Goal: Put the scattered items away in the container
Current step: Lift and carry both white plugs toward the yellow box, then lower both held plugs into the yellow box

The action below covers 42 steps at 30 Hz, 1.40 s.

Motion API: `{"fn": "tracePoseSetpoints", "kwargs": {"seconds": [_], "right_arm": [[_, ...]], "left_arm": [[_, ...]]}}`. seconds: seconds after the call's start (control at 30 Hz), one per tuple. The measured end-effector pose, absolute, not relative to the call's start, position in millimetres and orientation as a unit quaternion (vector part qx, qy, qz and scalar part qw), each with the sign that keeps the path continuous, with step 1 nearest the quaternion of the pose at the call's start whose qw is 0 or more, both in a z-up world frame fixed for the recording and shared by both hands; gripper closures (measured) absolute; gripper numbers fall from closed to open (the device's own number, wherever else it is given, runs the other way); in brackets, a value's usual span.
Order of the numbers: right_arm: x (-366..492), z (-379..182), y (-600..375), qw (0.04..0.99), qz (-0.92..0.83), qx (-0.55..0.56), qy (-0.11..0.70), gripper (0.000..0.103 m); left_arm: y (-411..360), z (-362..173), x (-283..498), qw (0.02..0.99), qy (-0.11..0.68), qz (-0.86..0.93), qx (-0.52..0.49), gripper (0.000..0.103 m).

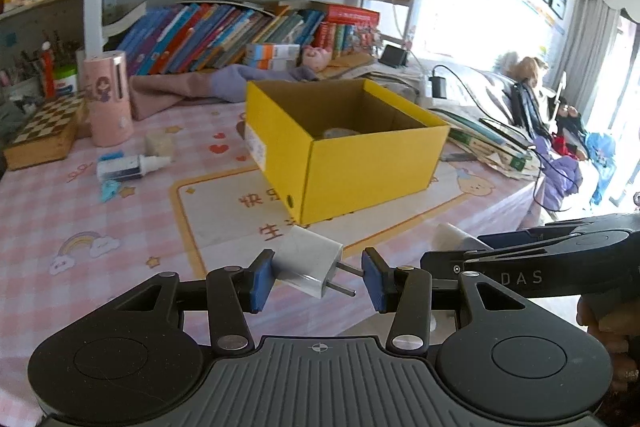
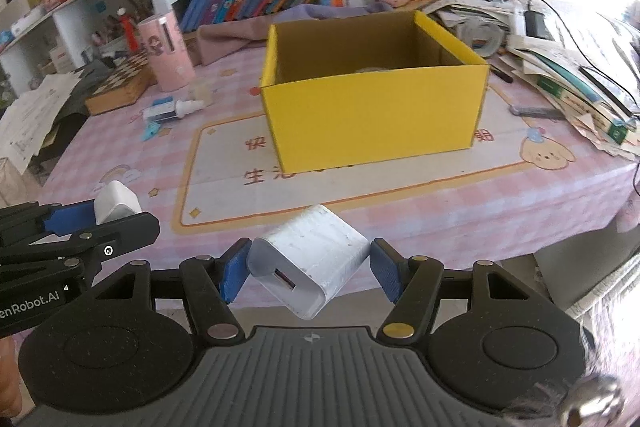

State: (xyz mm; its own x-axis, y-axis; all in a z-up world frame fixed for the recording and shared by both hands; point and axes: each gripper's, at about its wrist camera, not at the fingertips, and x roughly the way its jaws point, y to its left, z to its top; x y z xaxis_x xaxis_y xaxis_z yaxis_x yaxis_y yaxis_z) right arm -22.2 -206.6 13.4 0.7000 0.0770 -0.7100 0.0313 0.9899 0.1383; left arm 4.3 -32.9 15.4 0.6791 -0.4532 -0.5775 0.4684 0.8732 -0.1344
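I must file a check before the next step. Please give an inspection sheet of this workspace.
Surface: pink checked tablecloth.
Job's things: yellow box open; one white charger between left pads, another charger between right pads.
Clutter: small bottle, pink tube, chessboard.
Grippers: left gripper and right gripper each shut on a charger.
Cables: black cable right of box.
Surroundings: bookshelf behind.

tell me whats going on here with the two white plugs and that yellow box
A person holds a pair of tongs in each hand. The left tongs grip a small white charger with prongs; the right tongs grip a larger white charger. Both are near the table's front edge, short of the open yellow box. A small bottle lies on the pink tablecloth.
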Motion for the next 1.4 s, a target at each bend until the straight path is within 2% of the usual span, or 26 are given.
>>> {"fn": "tracePoseSetpoints", "kwargs": {"seconds": [0.87, 1.4], "right_arm": [[12, 19, -240, 0.925, -0.011, 0.082, 0.372, 0.041], [69, 42, -271, 0.943, -0.014, 0.063, 0.327, 0.041]], "left_arm": [[-67, 27, 38, 0.917, 0.281, -0.280, 0.034, 0.058], [-98, 47, 88, 0.926, 0.241, -0.289, 0.027, 0.058]]}}
